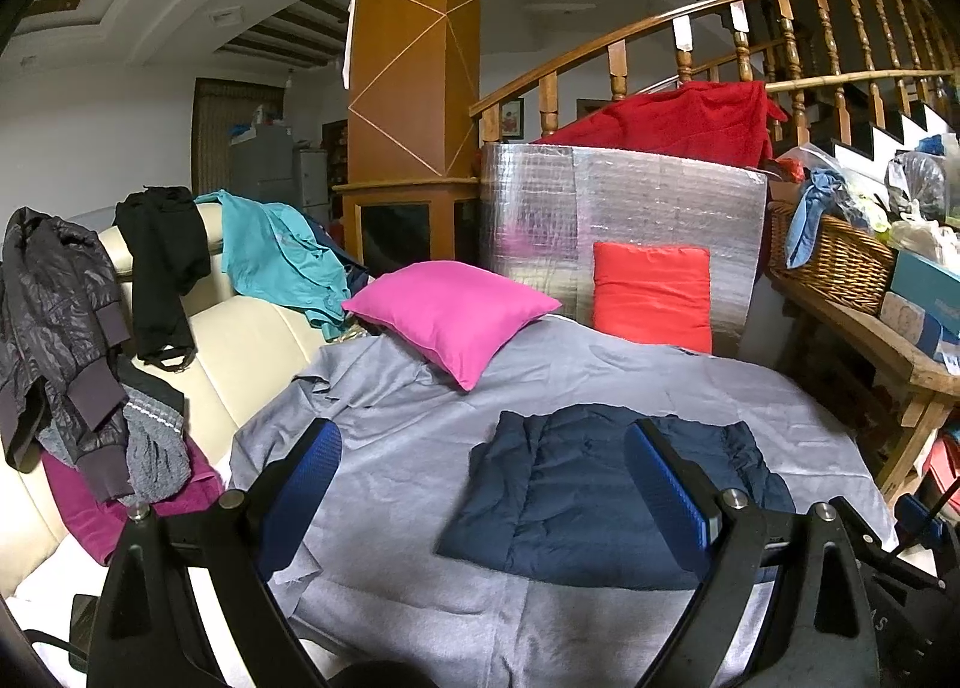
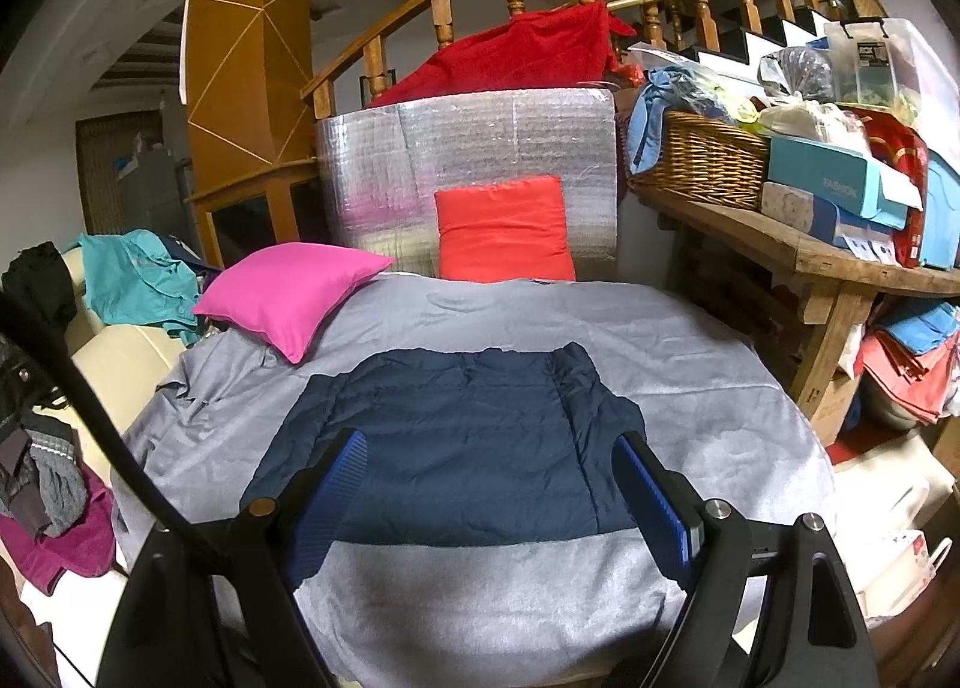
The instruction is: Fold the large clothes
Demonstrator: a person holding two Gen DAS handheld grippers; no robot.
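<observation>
A navy quilted garment [image 1: 576, 496] lies folded into a flat rectangle on the grey sheet [image 1: 420, 448] of the table. It also shows in the right wrist view [image 2: 468, 448] on the same sheet [image 2: 690, 352]. My left gripper [image 1: 480, 448] is open and empty, held above the sheet, with its right finger over the garment's top. My right gripper [image 2: 486, 460] is open and empty, held above the garment's near half.
A pink pillow [image 1: 450, 316] and a red pillow [image 1: 651, 292] lie at the far side, before a silver foil panel [image 1: 630, 196]. Clothes hang over a cream sofa [image 1: 240, 340] on the left. A wooden bench [image 2: 780, 244] with a wicker basket [image 2: 702, 160] stands on the right.
</observation>
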